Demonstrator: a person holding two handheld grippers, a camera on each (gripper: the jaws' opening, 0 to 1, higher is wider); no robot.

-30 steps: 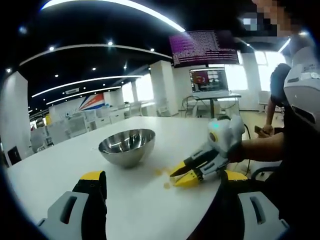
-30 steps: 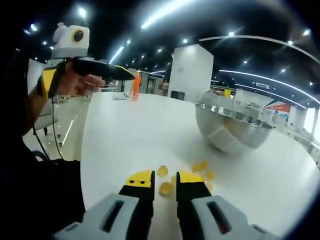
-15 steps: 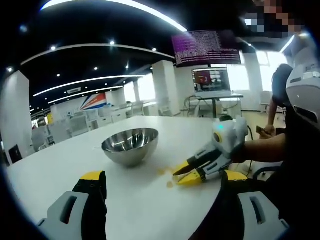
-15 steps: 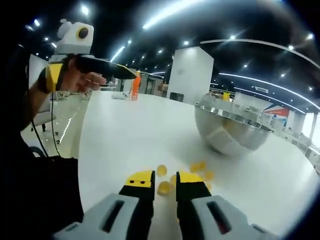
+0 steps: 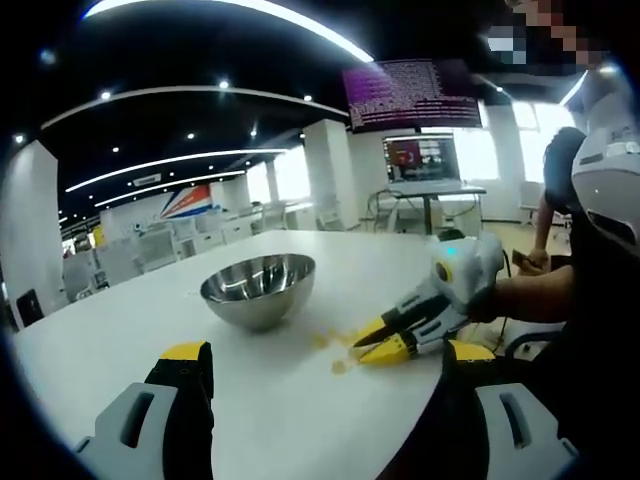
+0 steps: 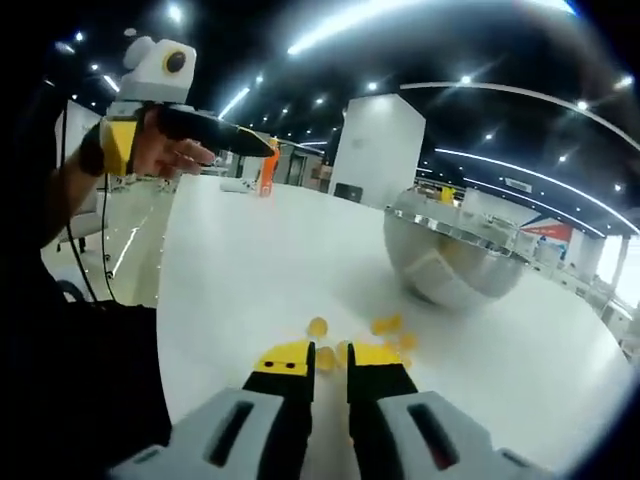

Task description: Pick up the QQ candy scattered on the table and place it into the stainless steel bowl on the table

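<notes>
Right gripper closed on candy, bowl near

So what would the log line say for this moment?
right gripper: jaws closing around one QQ candy on table | left gripper: raised, idle | stainless steel bowl: nearby, upright

The right gripper sits low, its yellow-tipped jaws nearly together with only a narrow gap between them. From the left gripper view it reaches in from the right, tips angled downward, held by a hand on a bare forearm. The left gripper has its jaws spread wide apart. From the right gripper view it is raised high on the left, gripped by a hand.
</notes>
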